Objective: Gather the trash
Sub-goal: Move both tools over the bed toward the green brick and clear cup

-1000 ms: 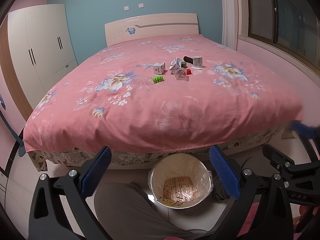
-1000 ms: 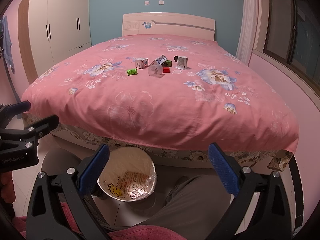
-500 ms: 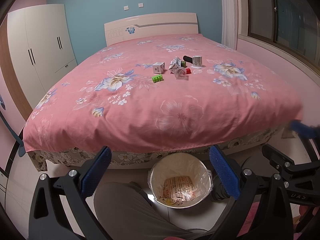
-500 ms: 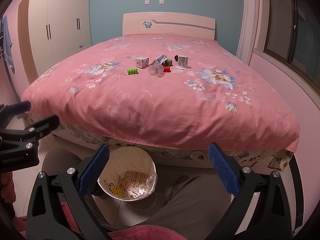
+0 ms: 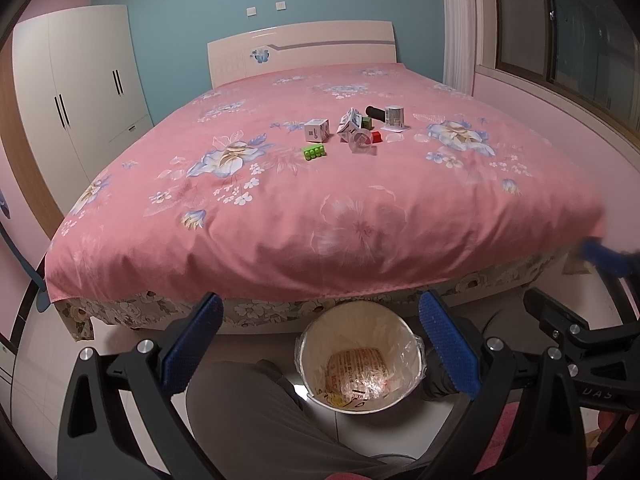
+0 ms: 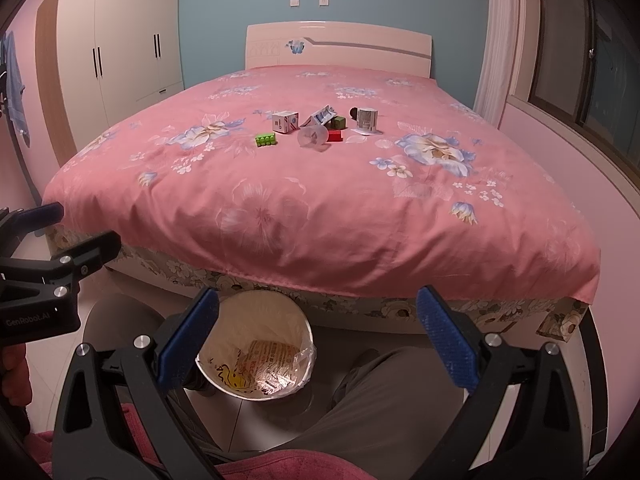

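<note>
A cluster of small items lies mid-bed on the pink floral cover: a white box (image 5: pixel 317 130), a green block (image 5: pixel 314 152), a clear plastic cup on its side (image 5: pixel 361 140), a crumpled carton (image 5: pixel 349 121), a red block (image 5: pixel 375 136) and a labelled can (image 5: pixel 394 117). The same cluster shows in the right wrist view, with the white box (image 6: pixel 285 121) and cup (image 6: pixel 313 137). A lined white bin (image 5: pixel 360 356) with a wrapper inside stands on the floor at the bed's foot. My left gripper (image 5: pixel 320 344) and right gripper (image 6: pixel 318 340) are both open, empty, above the bin.
The bed (image 5: pixel 360 220) fills the middle; its headboard (image 5: pixel 304 50) is at the far wall. A white wardrobe (image 5: pixel 76 92) stands left, a window (image 5: pixel 568 40) right. The person's grey-trousered legs (image 5: pixel 256 420) flank the bin (image 6: pixel 256 356).
</note>
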Motion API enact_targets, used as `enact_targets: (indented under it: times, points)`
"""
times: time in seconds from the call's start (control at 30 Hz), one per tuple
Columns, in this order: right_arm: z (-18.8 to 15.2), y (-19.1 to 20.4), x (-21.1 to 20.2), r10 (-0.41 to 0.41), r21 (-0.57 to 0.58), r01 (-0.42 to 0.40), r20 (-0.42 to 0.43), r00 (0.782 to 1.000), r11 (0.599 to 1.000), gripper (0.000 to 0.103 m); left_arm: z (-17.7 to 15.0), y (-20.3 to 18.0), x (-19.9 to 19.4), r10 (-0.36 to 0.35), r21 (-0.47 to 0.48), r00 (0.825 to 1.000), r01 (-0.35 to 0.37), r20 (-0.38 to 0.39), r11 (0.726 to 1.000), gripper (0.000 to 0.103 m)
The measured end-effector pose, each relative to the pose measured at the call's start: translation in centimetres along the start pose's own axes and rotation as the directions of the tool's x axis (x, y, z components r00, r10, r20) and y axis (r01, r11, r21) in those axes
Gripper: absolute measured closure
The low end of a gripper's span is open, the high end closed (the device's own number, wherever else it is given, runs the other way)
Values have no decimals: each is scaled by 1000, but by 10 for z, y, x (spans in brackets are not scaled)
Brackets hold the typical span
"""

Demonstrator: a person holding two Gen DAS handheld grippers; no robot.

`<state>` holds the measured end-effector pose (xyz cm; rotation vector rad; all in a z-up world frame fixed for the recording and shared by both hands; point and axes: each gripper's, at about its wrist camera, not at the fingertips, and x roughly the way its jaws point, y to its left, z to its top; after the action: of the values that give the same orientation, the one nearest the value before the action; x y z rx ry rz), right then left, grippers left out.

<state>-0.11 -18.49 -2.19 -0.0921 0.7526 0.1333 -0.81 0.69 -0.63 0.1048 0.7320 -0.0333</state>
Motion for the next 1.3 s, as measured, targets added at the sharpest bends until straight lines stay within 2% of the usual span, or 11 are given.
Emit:
enact_targets:
  times: [0.17, 0.33, 0.53, 0.77, 1.0, 1.3]
  points:
    - [-1, 1, 2, 8, -1, -8, -4, 1000, 1000, 6, 3, -2, 4, -2, 2, 1000, 2, -8, 1000, 3]
    - [-2, -1, 12, 26, 13, -25, -22, 999, 1000, 6, 7, -2, 19, -18, 2, 999, 18, -50, 1000, 3]
    - [13, -15, 30, 13, 27, -12, -25, 1000, 1000, 6, 28, 1, 40, -21, 6, 998, 22, -53, 1000, 3]
    - [60, -37, 59, 13, 38, -13, -9, 1000, 999, 6, 73, 9, 83, -24, -7, 998, 24, -64, 1000, 3]
    - [117, -40, 91, 20, 24, -21, 25, 999, 1000, 7, 121, 17, 132, -43, -20, 995, 42, -92, 999, 3]
    - [176, -43, 170, 35, 48, -35, 2, 999, 998, 7, 175, 29, 211, -15, -2, 995, 15, -101, 1000, 3]
